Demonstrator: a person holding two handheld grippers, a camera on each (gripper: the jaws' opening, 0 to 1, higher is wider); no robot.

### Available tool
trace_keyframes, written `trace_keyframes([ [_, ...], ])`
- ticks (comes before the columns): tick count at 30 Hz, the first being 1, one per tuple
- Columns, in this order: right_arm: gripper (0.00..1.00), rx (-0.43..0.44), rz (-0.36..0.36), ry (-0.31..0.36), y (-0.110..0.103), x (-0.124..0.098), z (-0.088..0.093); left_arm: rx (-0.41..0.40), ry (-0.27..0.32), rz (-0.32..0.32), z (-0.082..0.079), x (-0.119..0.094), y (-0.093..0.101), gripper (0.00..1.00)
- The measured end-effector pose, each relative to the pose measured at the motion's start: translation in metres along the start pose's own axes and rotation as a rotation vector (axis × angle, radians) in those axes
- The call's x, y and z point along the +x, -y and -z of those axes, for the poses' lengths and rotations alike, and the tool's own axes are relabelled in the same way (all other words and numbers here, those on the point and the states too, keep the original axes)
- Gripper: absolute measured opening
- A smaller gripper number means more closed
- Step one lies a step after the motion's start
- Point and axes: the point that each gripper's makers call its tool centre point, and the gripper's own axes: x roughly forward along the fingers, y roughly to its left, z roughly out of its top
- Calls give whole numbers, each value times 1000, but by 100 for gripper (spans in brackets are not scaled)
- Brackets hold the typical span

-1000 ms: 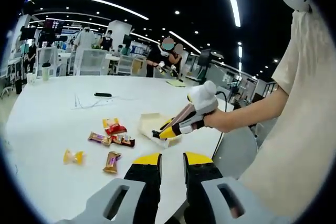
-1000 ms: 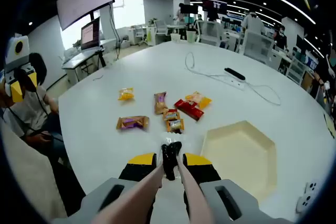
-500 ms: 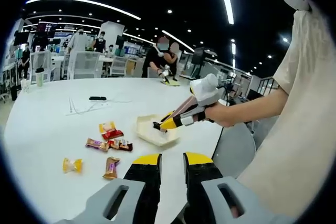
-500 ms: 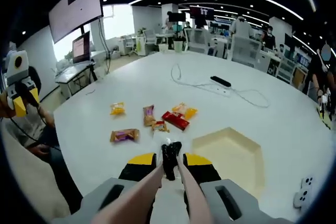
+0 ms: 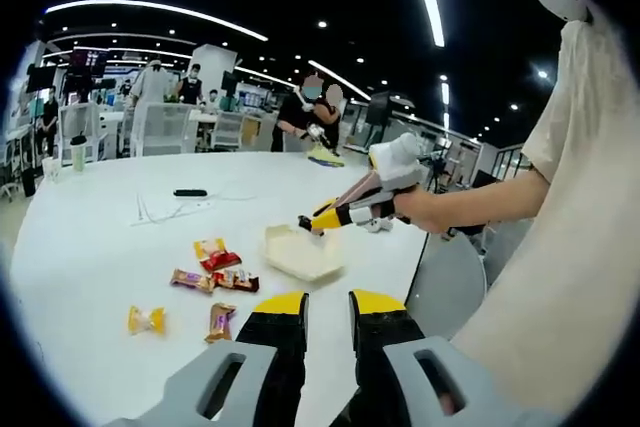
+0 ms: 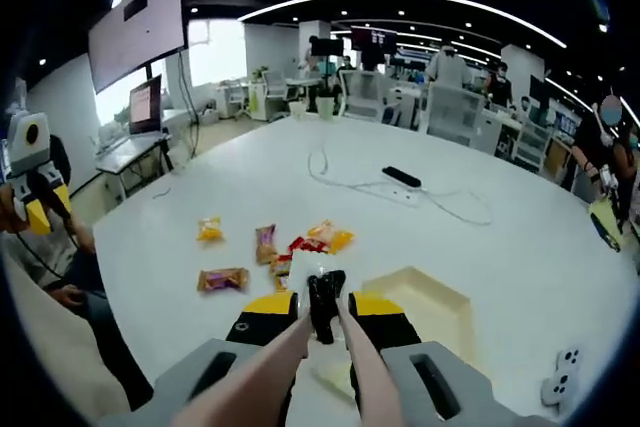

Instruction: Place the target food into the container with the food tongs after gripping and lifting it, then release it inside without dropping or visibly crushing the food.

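Note:
Several wrapped snacks [image 5: 220,259] [image 6: 265,242] lie loose on the white table [image 5: 90,247], left of a cream hexagonal container [image 5: 300,252] [image 6: 425,297]. My right gripper [image 6: 325,304] [image 5: 328,217] is shut on peach food tongs [image 6: 322,342] with black tips, which stand pressed together. In the left gripper view it hangs in the air above the container's far side. A pale patch sits behind the tong tips; I cannot tell whether they hold food. My left gripper [image 5: 328,307] is low at the near table edge, jaws a little apart with nothing between them.
A black remote [image 5: 190,192] [image 6: 405,177] and a white cable [image 6: 450,207] lie farther out on the table. A small white device [image 6: 558,387] sits near the right edge. The person's forearm [image 5: 480,209] reaches in from the right. People and chairs stand beyond the table.
The right gripper with the tongs has lifted from just over the container's near edge to well above it. The table and snacks look farther away in the right gripper view.

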Motion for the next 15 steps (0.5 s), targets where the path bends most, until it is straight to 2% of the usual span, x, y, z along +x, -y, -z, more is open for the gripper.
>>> trace_keyframes([
  [6, 19, 3, 29, 24, 14, -8, -10, -14, 12, 8, -1, 2, 4, 15],
  [15, 19, 13, 69, 49, 37, -21, -23, 8, 12, 25, -5, 10, 9, 14],
])
